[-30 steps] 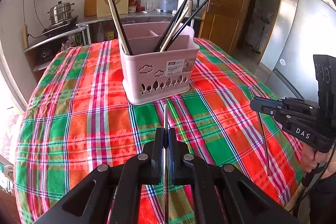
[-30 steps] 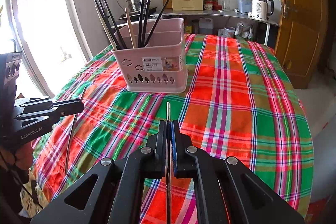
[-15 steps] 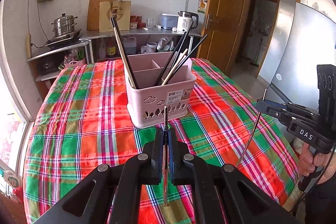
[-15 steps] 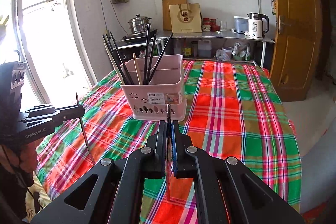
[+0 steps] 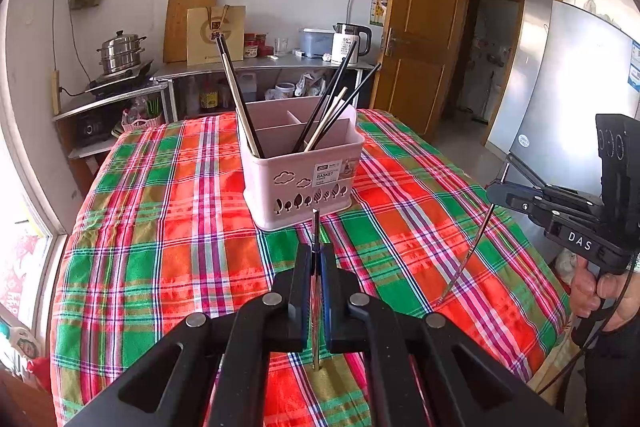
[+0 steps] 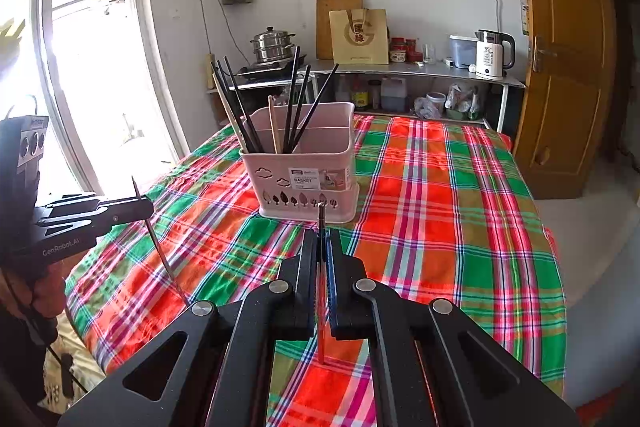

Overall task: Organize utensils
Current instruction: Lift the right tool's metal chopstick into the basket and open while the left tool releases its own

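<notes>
Tablecloth (image 5: 160, 235) with red, green and white checks covers the big table, and it fills most of both views. Behind the table stands a brown door (image 5: 424, 39), and a metal shelf (image 6: 400, 71) runs along the white wall. On the shelf are a white kettle (image 6: 490, 55), a paper bag (image 6: 359, 37) and a steel pot (image 5: 120, 53). Near the middle of the table sits a pink basket (image 5: 304, 183) with little trees and clouds cut into its front. Inside, walls split it into parts. Many chopsticks (image 5: 240, 99) stand in it, most of them black and a few light wood, and they lean out at the top. The left gripper (image 5: 316, 267) is closed tight on one thin metal chopstick (image 5: 315, 227), which stands almost straight up between the fingers. Its top end pokes up in front of the basket and its low end hangs above the cloth. The right gripper (image 6: 321, 255) is closed tight too, on a second metal chopstick (image 6: 320, 223) held the same way. From the left view, the right gripper shows at the side with its stick slanting down toward the cloth, and a hand (image 5: 596, 291) holds its grip. Both sticks are up in the air, near the basket but outside it.
</notes>
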### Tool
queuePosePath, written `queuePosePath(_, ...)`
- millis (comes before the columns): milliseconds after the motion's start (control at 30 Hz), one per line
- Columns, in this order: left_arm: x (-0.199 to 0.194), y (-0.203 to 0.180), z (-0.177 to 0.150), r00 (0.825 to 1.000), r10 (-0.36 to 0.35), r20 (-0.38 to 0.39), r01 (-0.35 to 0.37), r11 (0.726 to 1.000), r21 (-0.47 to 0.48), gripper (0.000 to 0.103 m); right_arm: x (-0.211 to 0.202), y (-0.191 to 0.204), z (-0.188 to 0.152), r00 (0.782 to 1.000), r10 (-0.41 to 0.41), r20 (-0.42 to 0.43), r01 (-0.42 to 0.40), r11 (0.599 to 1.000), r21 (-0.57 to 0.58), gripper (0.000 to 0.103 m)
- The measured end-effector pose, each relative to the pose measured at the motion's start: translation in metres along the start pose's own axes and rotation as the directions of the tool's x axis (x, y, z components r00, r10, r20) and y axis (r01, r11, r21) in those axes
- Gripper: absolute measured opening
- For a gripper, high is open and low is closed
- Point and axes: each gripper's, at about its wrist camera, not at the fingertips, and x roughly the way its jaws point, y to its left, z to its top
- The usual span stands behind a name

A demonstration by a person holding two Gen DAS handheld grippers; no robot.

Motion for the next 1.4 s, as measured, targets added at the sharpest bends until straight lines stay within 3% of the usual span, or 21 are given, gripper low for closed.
queuePosePath(267,-0.012,-0.004,-0.004,1.0,-0.003,-0.014,0.003,1.0,0.019,0.004,-0.007,0.005,0.0,1.0,0.001,0.005,-0.001,1.0,-0.015,0.004)
queuePosePath(633,-0.006,0.013,0.013,1.0,-0.006,-0.005,0.006,1.0,-0.029,0.004,-0.002,0.007,0.015,0.999,0.037,0.027,-0.037,0.999,-0.002,0.004)
queuePosePath(933,0.008,0.03,0.051,1.0,0.004,0.023,-0.002,0.997,-0.077,0.004,0.015,0.027,0.047,0.994,0.084,0.062,-0.083,0.996,-0.024,0.004)
queuePosePath(1400,0.004,0.051,0.142,0.985,0.021,0.17,-0.006,0.996,-0.089,0.004,0.029,0.046,0.132,0.969,0.127,0.211,-0.12,0.992,-0.047,0.004)
